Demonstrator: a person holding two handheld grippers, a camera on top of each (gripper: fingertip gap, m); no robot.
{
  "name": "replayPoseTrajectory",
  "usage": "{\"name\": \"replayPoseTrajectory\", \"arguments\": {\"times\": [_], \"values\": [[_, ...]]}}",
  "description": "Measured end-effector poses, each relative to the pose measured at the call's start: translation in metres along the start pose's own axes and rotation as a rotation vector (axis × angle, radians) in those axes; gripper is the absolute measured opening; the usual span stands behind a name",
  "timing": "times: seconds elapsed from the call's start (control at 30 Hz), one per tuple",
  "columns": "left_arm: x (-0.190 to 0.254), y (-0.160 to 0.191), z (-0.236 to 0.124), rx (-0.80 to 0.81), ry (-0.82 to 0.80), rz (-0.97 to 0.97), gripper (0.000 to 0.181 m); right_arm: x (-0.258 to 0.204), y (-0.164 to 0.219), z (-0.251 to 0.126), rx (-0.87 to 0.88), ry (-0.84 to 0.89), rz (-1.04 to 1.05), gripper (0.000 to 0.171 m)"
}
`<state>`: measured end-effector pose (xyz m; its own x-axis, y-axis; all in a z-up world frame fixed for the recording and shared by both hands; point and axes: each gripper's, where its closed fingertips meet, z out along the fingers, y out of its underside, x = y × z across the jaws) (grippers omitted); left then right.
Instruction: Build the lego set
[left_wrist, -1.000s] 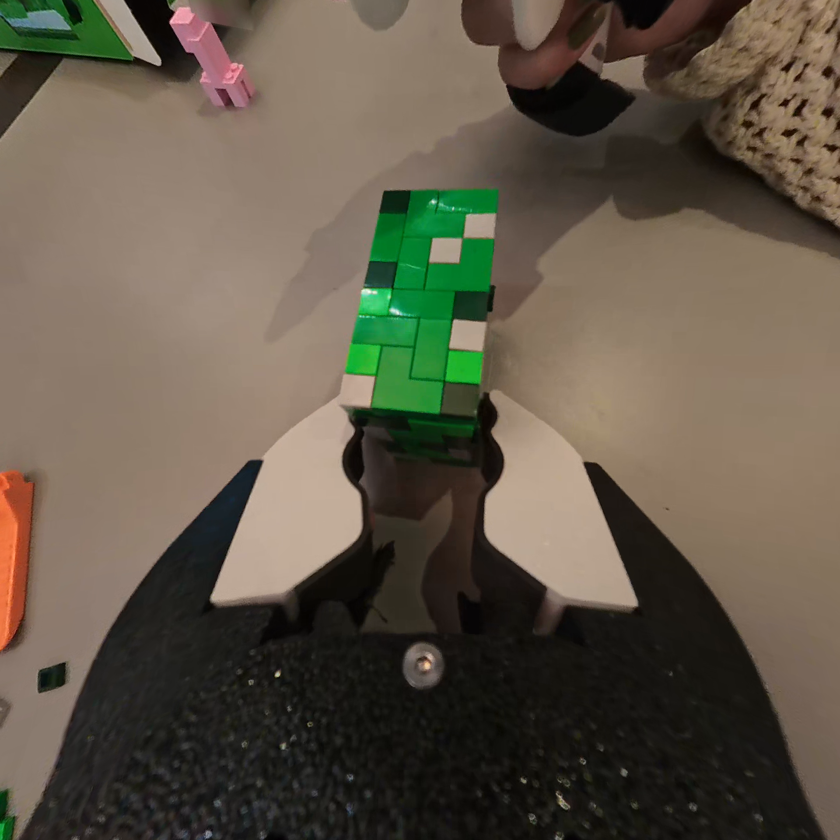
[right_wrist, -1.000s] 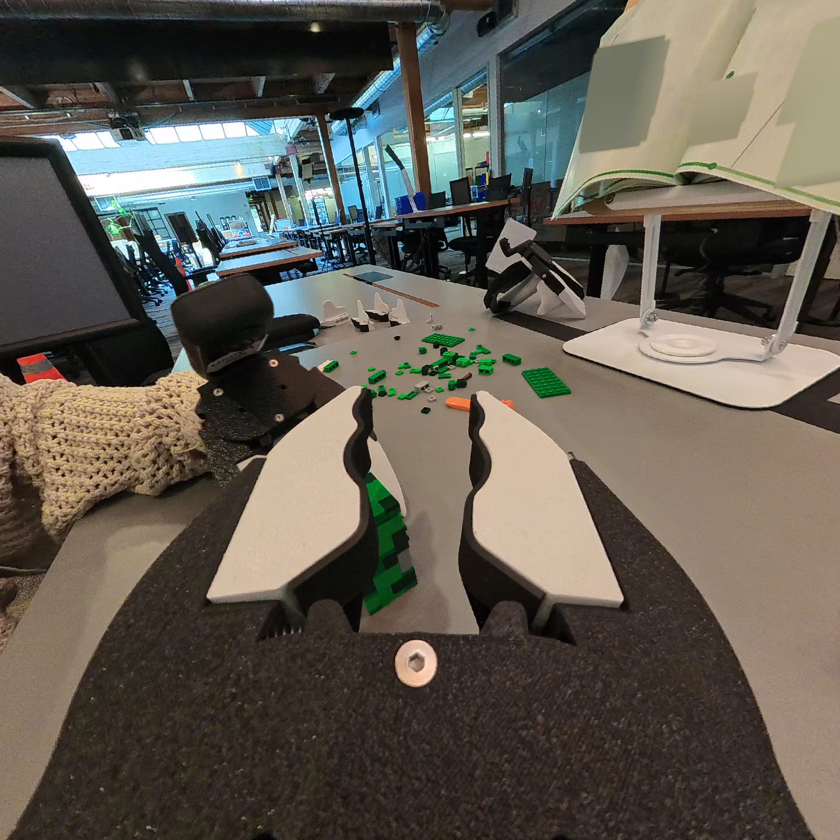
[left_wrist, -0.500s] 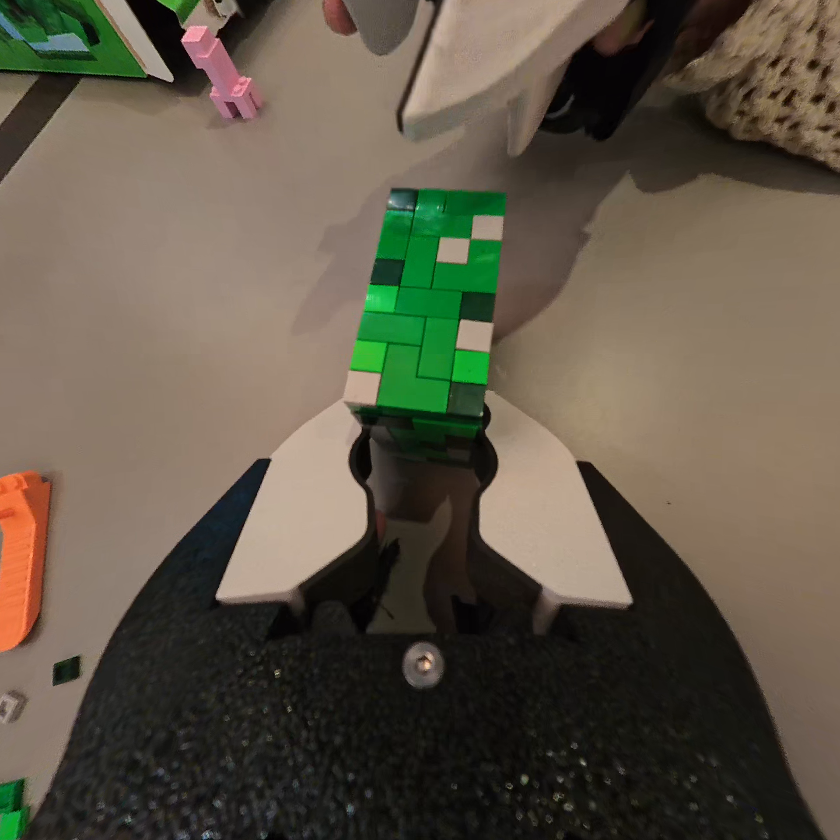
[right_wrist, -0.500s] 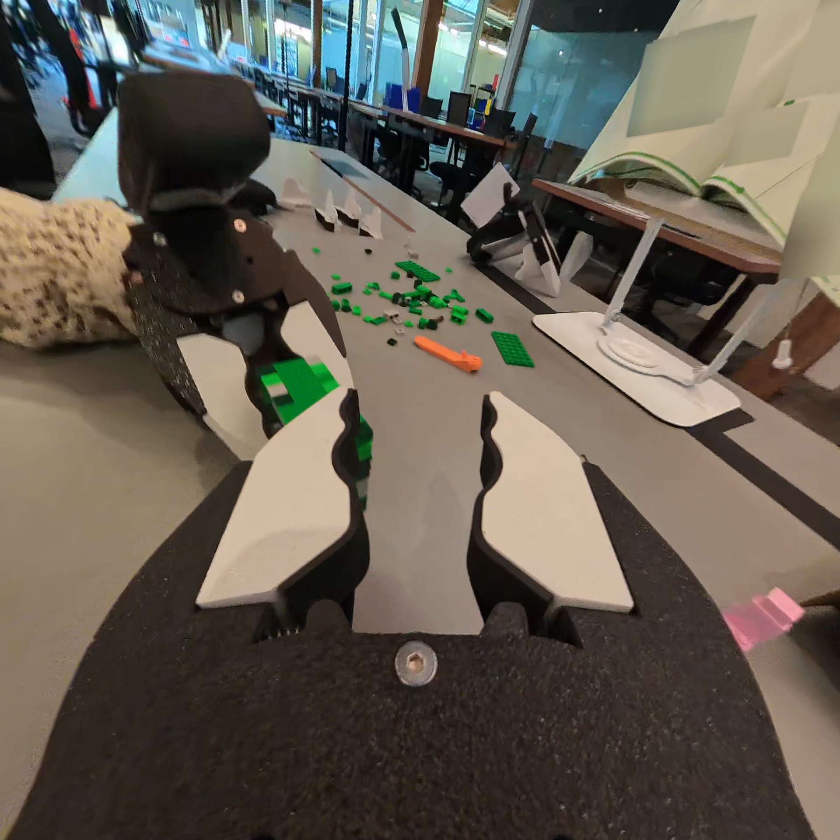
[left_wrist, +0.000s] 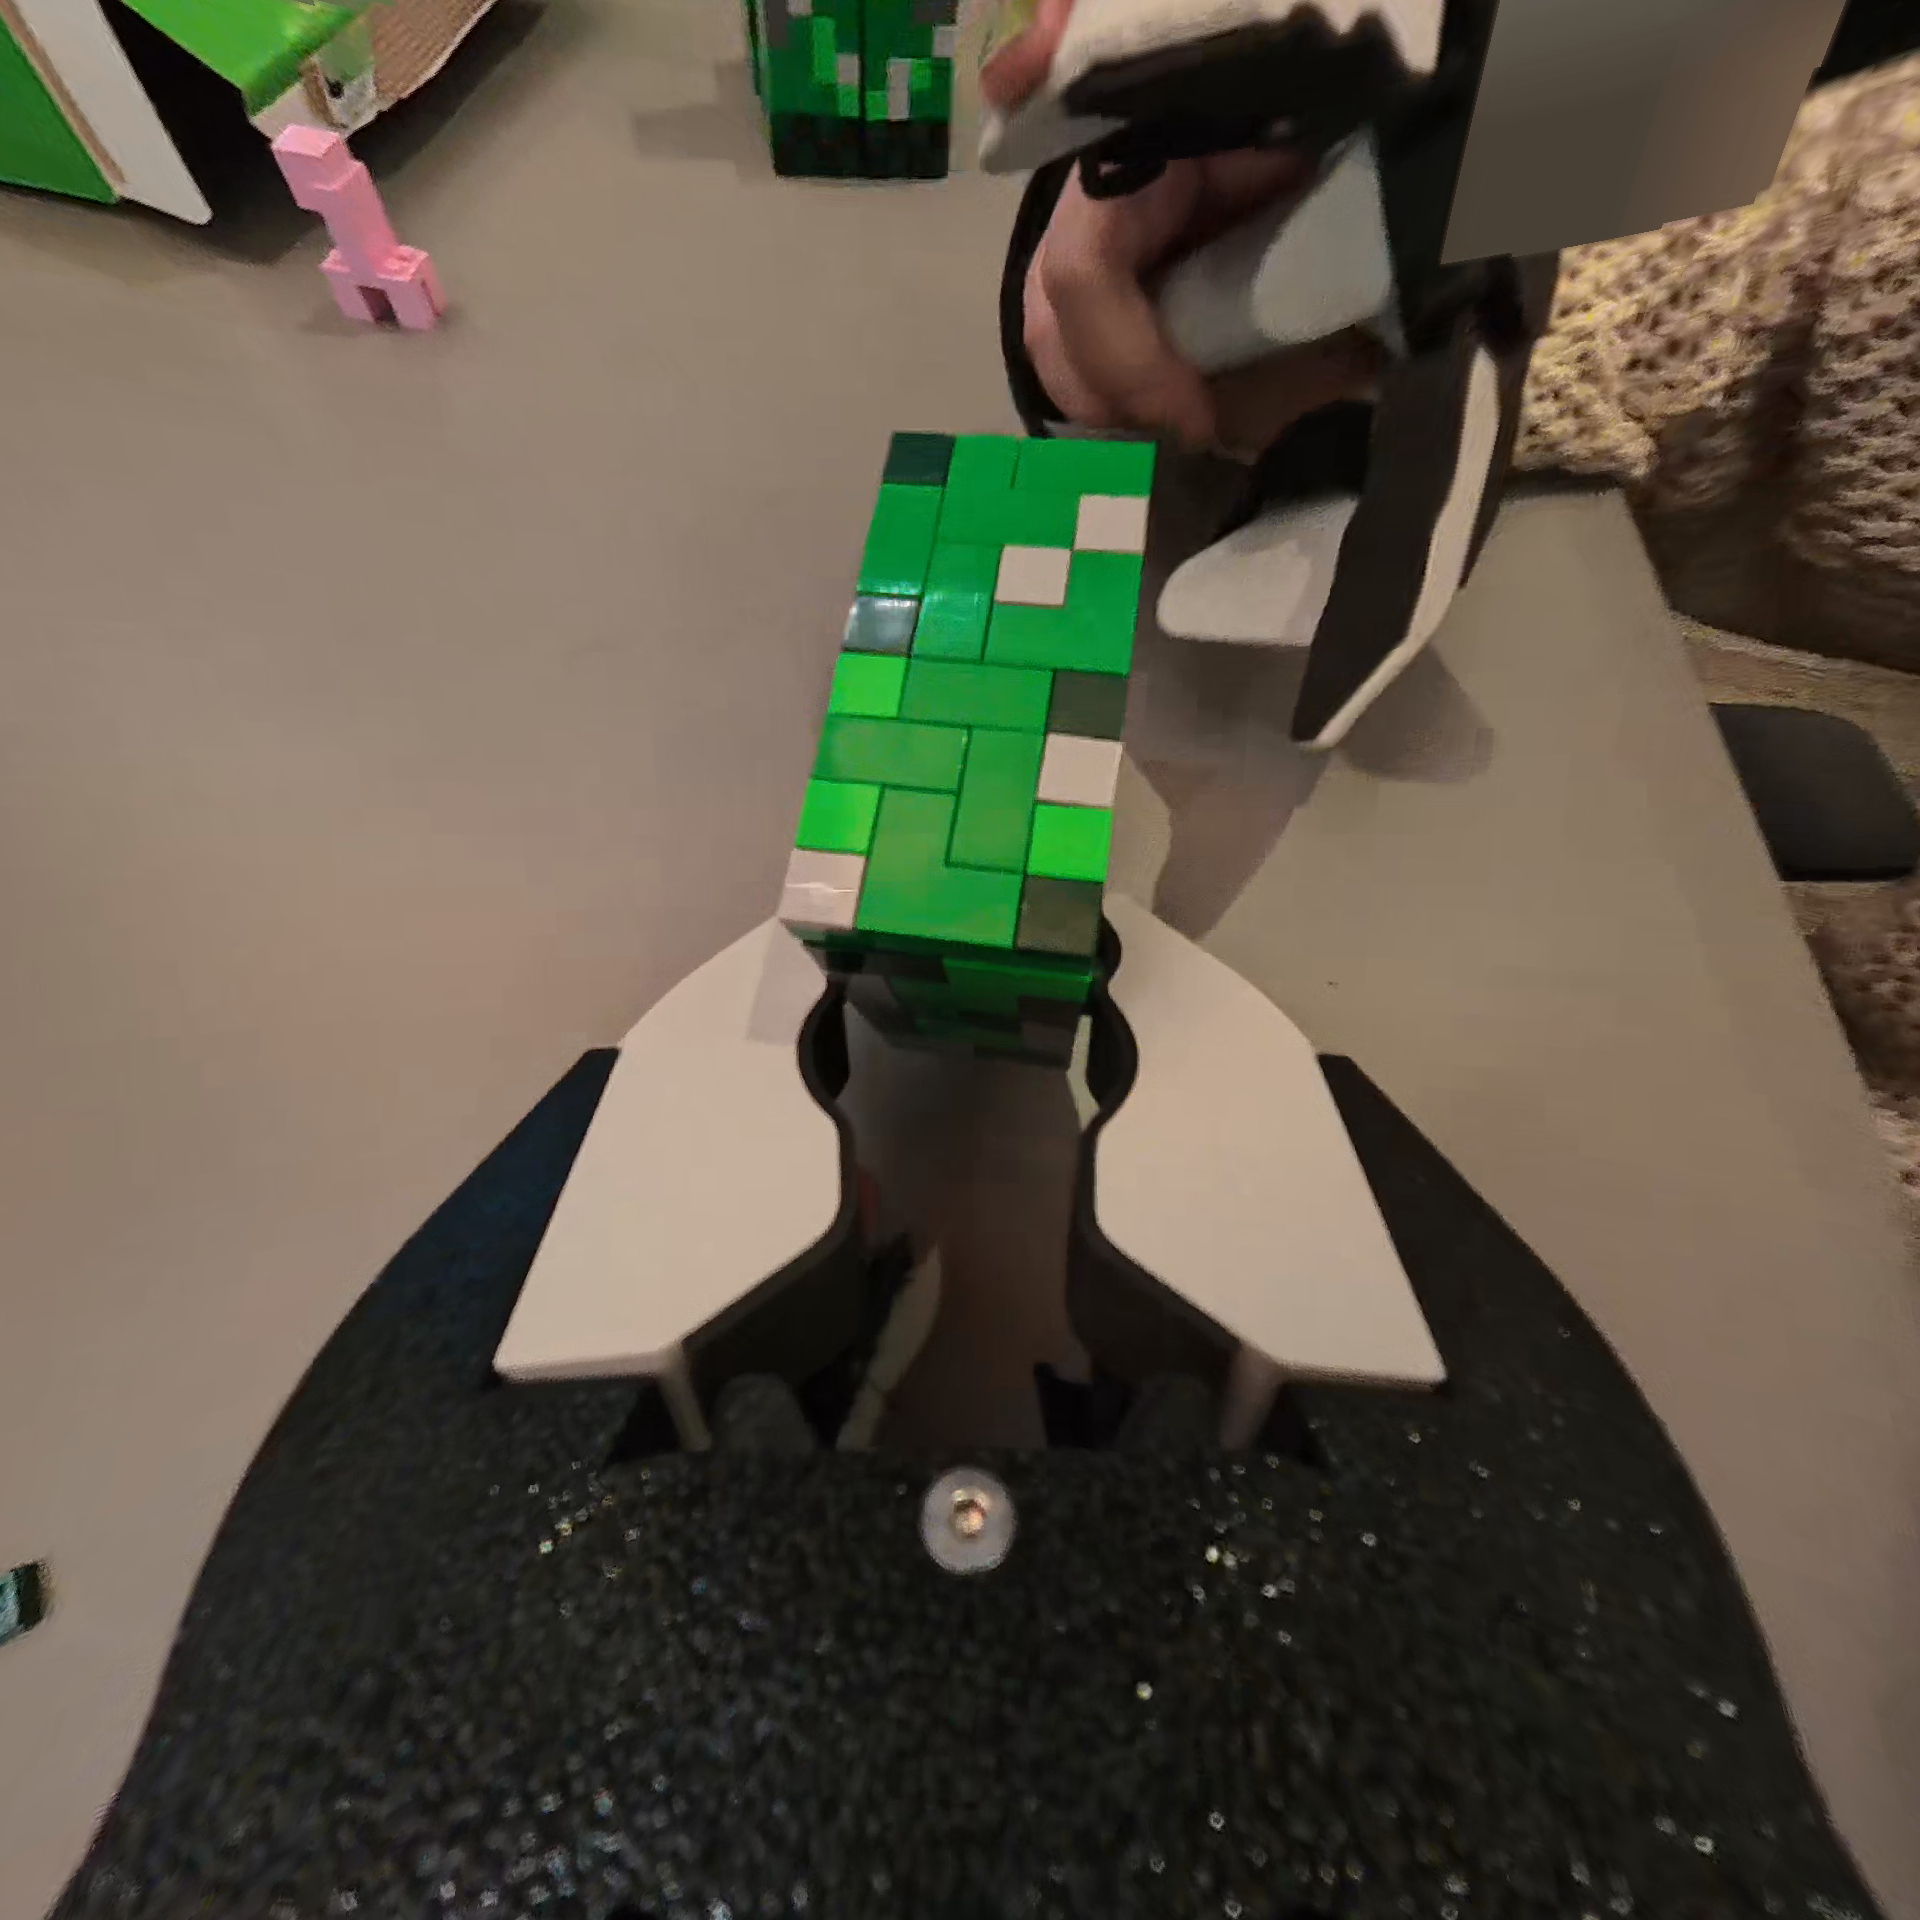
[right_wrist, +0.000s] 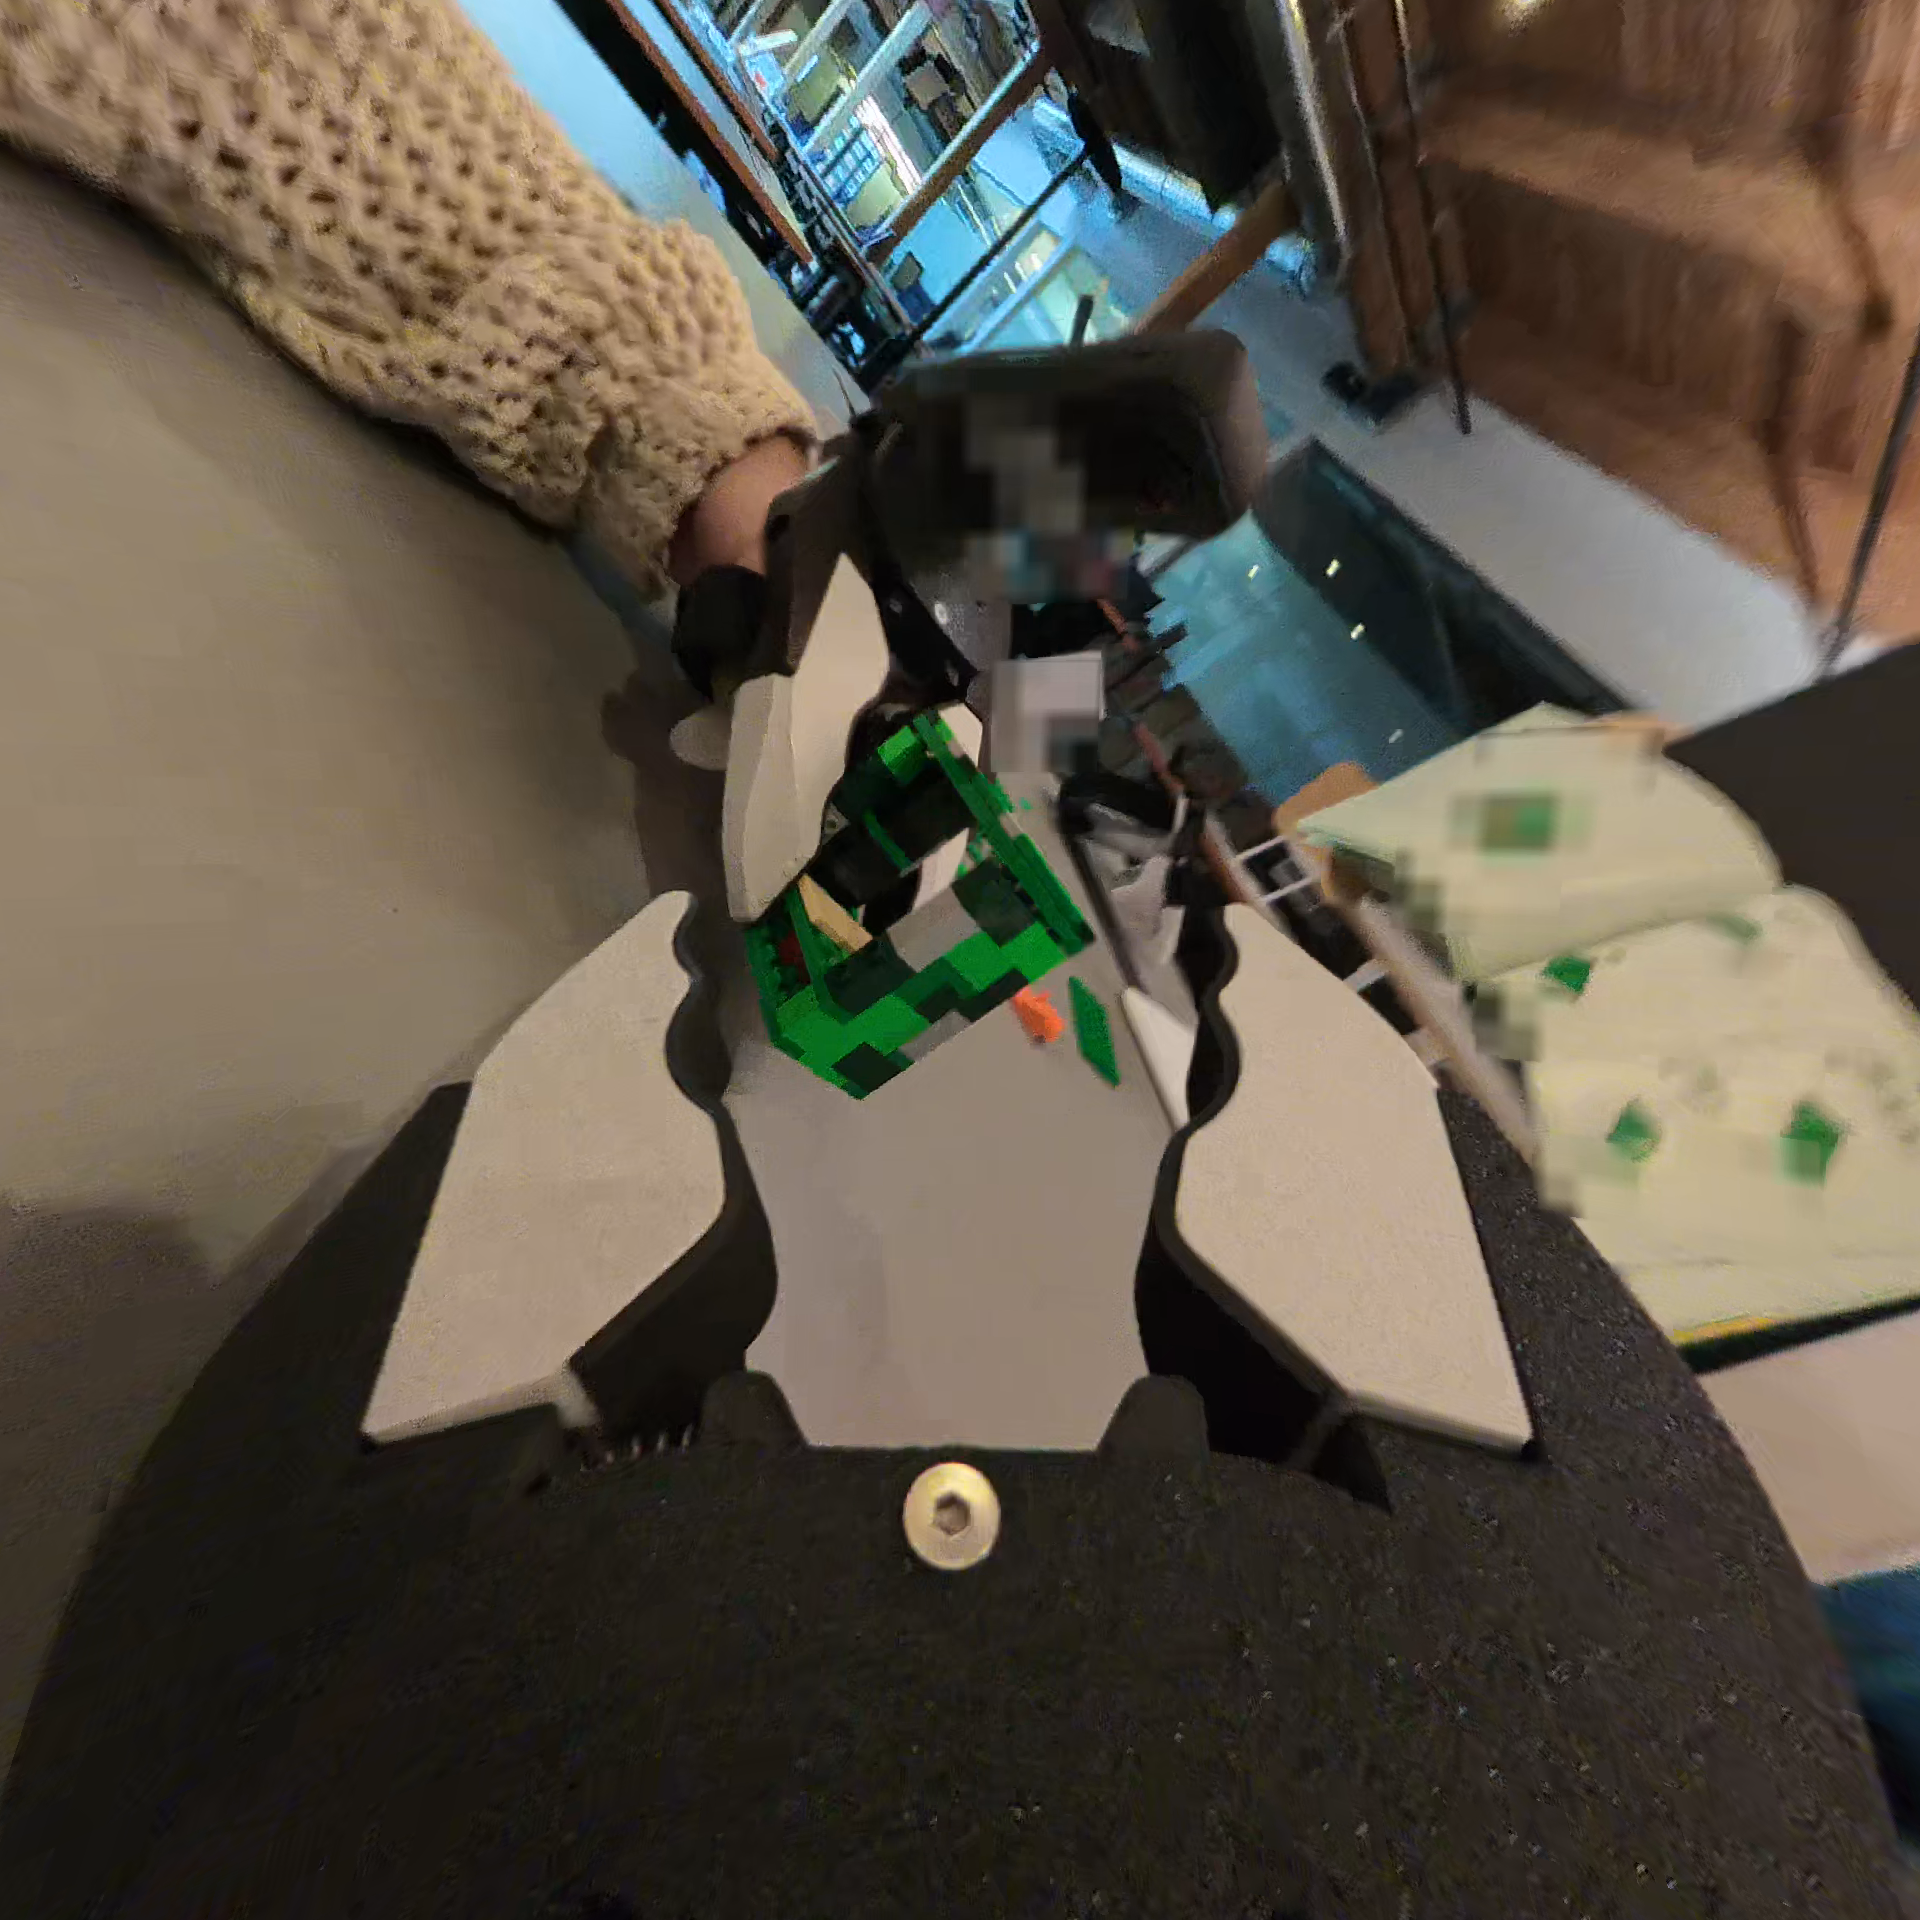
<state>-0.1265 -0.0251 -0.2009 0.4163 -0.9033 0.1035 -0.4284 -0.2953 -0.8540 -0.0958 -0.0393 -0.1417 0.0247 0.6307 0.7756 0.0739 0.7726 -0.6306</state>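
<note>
In the left wrist view my left gripper (left_wrist: 961, 966) is shut on the near end of a long green Lego block (left_wrist: 987, 675) with white and dark tiles. The block sticks out forward over the grey table (left_wrist: 416, 675). My right gripper (left_wrist: 1340, 603) is open at the block's far right end, held by a hand, and does not grip it. In the right wrist view my right gripper (right_wrist: 951, 925) is wide open and empty. The block's hollow end (right_wrist: 914, 977) lies just beyond its fingertips. One finger (right_wrist: 764, 821) of the left gripper presses on the block's side.
A pink Lego figure (left_wrist: 364, 239), a second green build (left_wrist: 857, 83) and a green box (left_wrist: 52, 114) stand at the far side. A knit sleeve (left_wrist: 1714, 416) is on the right. An orange tool (right_wrist: 1037, 1013), a green plate (right_wrist: 1093, 1029) and an open booklet (right_wrist: 1662, 987) lie behind the block.
My right gripper has opened wide and swung round to face the block's far end. My left gripper has kept its hold on the block, which has barely moved in its grasp.
</note>
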Motion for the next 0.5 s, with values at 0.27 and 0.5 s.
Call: {"name": "replayPoseTrajectory", "arguments": {"times": [0.27,0.5], "values": [[0.015,0.006,0.002,-0.047,0.105,0.042,0.043,-0.01,0.022,0.008,0.016,-0.06,-0.243,0.091],[0.02,0.006,0.001,-0.045,0.136,0.056,0.043,-0.018,0.026,0.015,0.05,-0.12,-0.341,0.088]]}}
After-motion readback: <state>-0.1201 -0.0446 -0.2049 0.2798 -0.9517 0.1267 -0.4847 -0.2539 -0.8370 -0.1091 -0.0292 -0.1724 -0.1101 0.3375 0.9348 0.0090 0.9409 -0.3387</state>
